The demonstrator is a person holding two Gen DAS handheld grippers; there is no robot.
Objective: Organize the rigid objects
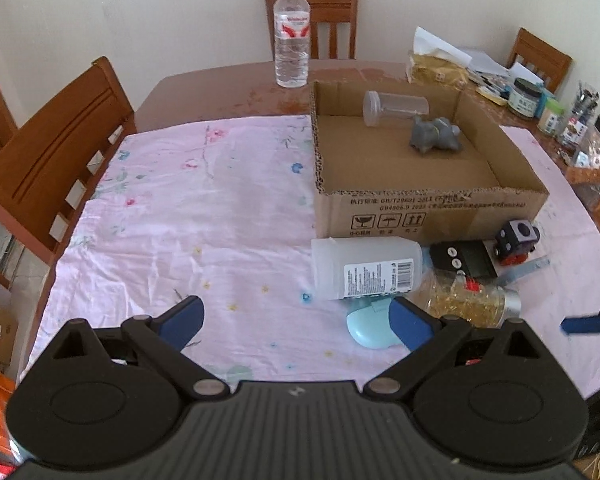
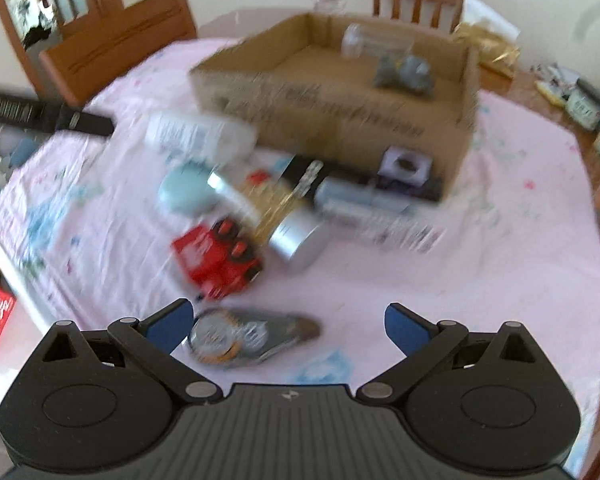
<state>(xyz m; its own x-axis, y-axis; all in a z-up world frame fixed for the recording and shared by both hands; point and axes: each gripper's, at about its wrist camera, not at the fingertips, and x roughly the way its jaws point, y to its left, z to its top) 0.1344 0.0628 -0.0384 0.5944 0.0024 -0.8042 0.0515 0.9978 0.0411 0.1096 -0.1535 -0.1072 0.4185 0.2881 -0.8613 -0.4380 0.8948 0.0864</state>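
On the pink cloth (image 1: 180,216), the cardboard box (image 1: 420,208) toward the tabletop's far edge holds a clear jar (image 1: 394,107) and grey figurine (image 1: 434,135), loose items cluster at its near wall, and both the left gripper (image 1: 296,320) and right gripper (image 2: 288,320) hover spread wide, grasping nothing.

The left wrist view looks forward and down from low over the pink cloth (image 1: 188,216), facing the cardboard box (image 1: 420,208) head-on from its near left, with a water bottle (image 1: 291,32) and chair behind. The right wrist view, blurred, faces the same box (image 2: 340,120) from further right and sees it at an angle. Both share the box, the cloth and the clutter before it, including the gold-filled jar (image 1: 472,304) (image 2: 284,216).
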